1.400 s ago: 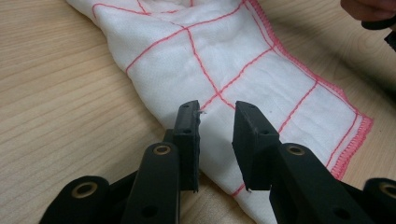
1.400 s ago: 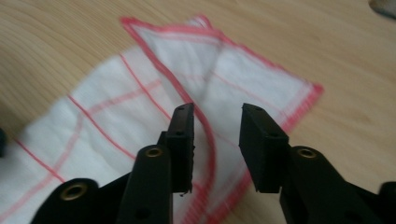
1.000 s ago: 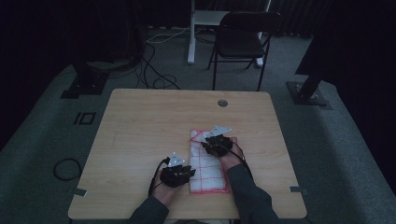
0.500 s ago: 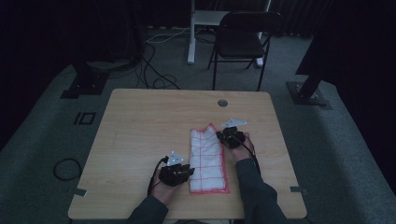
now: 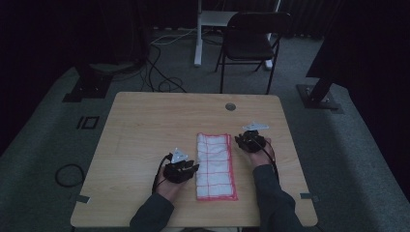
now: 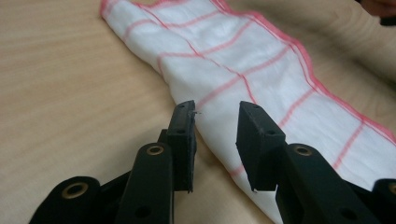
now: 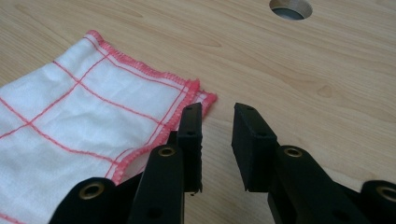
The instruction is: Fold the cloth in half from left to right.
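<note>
A white cloth (image 5: 214,165) with red grid lines and a red hem lies folded into a long strip on the wooden table (image 5: 145,125). My left gripper (image 5: 186,166) rests at the strip's left edge; in the left gripper view it (image 6: 215,122) stands open, its jaws straddling the folded edge of the cloth (image 6: 261,79) without pinching it. My right gripper (image 5: 247,139) sits just right of the strip's far right corner. In the right gripper view it (image 7: 217,125) is open beside the hemmed corner of the cloth (image 7: 93,112), with bare wood between the jaws.
A round cable hole (image 5: 230,107) is set into the table near its far edge, also seen as a cable hole (image 7: 290,8). Behind the table stand a black folding chair (image 5: 251,43) and a white desk leg (image 5: 198,34). Cables (image 5: 159,72) lie on the floor.
The right gripper has let go of the cloth and moved right, off its far corner. The cloth now lies flat as a folded strip. The left gripper stayed at the left edge.
</note>
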Demonstrator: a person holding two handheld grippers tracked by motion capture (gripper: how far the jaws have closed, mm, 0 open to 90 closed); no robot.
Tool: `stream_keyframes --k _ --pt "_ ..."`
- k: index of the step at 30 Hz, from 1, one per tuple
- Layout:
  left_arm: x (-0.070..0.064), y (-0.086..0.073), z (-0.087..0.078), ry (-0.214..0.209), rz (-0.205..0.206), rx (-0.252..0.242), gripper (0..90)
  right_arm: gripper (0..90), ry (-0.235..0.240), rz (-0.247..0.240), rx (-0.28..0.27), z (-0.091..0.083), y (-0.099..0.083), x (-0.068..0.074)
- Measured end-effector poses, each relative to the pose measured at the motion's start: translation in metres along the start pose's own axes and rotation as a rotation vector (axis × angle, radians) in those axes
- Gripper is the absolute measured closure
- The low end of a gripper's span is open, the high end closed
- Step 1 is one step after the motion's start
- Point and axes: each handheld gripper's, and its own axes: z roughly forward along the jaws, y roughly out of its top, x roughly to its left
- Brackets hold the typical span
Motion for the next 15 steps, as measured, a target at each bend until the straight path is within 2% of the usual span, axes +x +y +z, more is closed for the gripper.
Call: stream_keyframes --k 5,13,15 --pt "0.011 0.011 0.006 0.024 0.002 -0.020 66.1 71.5 0.004 0.007 -0.003 -0.001 -0.003 0.000" --pt "0.028 0.030 0.019 0.044 -0.031 -0.039 64.9 69.6 0.018 0.014 -0.002 0.003 -0.003 0.005" --pt "0.029 0.034 0.023 0.050 -0.028 -0.039 65.0 69.5 0.028 0.020 -0.005 0.005 -0.004 0.006"
